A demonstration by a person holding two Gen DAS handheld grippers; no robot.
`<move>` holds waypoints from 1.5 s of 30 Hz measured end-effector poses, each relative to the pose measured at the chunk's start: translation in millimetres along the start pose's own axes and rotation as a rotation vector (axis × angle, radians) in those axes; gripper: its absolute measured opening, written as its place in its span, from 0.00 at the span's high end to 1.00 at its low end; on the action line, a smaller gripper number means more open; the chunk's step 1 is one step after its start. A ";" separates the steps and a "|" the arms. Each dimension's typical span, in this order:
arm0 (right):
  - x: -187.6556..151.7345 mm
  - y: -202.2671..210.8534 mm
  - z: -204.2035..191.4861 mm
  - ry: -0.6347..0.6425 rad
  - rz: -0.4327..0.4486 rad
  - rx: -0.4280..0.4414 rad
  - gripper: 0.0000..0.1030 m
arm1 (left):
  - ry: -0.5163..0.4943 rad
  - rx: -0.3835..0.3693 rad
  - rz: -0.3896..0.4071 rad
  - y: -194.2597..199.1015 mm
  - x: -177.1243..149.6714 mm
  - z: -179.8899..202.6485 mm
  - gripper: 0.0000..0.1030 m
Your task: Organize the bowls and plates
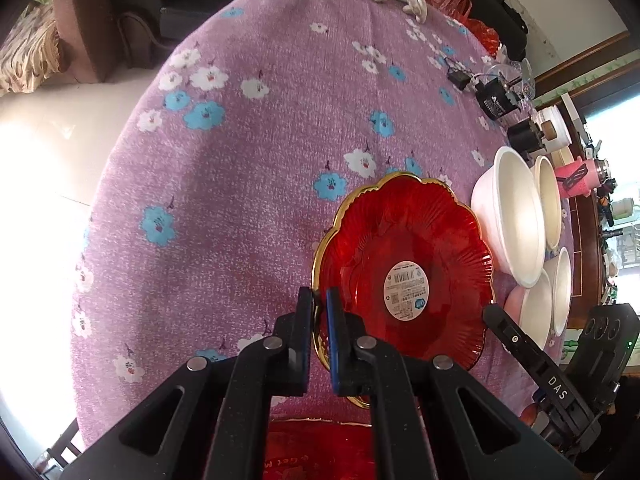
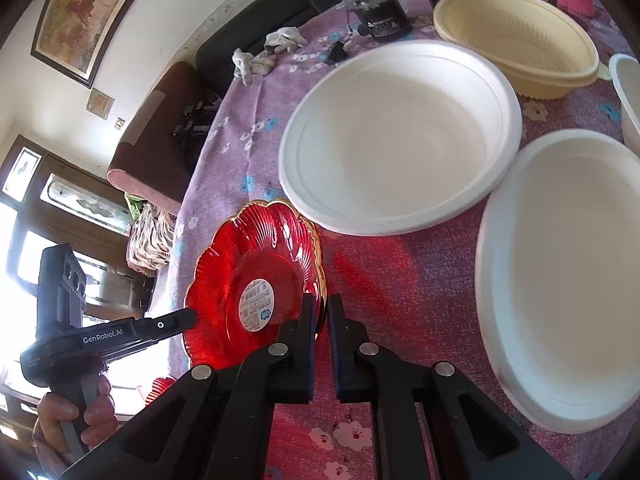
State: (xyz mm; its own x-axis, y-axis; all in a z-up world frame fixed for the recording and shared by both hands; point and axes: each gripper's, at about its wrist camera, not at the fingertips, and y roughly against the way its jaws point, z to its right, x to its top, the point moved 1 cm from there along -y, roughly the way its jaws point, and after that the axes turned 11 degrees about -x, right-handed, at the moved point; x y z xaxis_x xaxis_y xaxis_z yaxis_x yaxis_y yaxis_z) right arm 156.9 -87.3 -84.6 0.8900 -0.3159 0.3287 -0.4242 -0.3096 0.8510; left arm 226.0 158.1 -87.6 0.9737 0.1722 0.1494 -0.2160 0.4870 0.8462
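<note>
A: Bowls first? What do they hold?

B: Two white bowls (image 2: 400, 136) (image 2: 568, 280), beyond and right of the right gripper (image 2: 320, 308), hold nothing. A cream bowl (image 2: 516, 40) farther back holds nothing too.

A: Surface and room?

B: Purple flowered tablecloth (image 1: 248, 184); a framed picture (image 2: 88, 16) on the wall, windows at left.

A: And the plate?

B: The red plate (image 1: 404, 268) has a scalloped gold rim and a round label in its middle. Both pairs of jaws are closed on its rim: left gripper (image 1: 320, 300) at one edge, the right opposite.
</note>
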 end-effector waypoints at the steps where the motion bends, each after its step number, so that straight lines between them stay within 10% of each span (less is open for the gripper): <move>1: -0.1 1.2 -1.3 0.000 0.003 0.003 0.93 | -0.001 0.001 0.005 2.1 0.2 0.1 0.94; 16: -7.2 37.8 -25.8 0.039 0.069 0.063 0.93 | -0.035 -0.007 0.094 62.9 -17.7 6.9 0.94; 28: -60.9 91.1 -62.2 0.147 0.109 0.129 0.93 | -0.059 0.036 0.175 133.1 -92.2 -1.1 0.94; 45: -155.6 57.3 -74.1 0.264 -0.030 0.101 0.93 | 0.016 0.133 0.130 127.0 -185.0 -61.4 0.93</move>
State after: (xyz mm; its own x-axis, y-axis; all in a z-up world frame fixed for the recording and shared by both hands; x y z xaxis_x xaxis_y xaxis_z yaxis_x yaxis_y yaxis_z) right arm 6.4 10.6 -56.6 0.9095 -0.0648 0.4106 -0.3997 -0.4077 0.8210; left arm 14.0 240.6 -39.1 0.9368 0.2399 0.2546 -0.3271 0.3427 0.8807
